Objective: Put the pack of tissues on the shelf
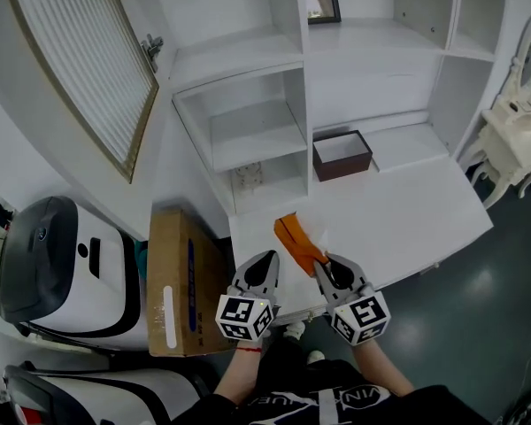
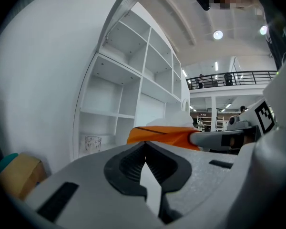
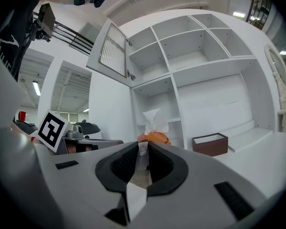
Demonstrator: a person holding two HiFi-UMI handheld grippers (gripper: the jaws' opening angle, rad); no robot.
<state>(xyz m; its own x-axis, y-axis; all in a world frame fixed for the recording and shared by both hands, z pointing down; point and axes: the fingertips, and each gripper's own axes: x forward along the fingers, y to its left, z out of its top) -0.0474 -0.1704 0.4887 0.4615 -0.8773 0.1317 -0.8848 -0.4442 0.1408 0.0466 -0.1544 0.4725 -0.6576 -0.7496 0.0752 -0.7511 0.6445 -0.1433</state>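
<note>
right hand-held gripper is pinching the orange tissue pack by its 5 o'clock end, left hand-held gripper closed up, empty

Brown box, cardboard carton

The head view looks steeply down from above and behind both tongs, taking in the left gripper, right gripper, desk and shelf unit. Each gripper view sits low and close behind its own jaws, facing the shelves, with the other gripper at its inner edge. All three share the tissue pack just ahead of the tongs.
</note>
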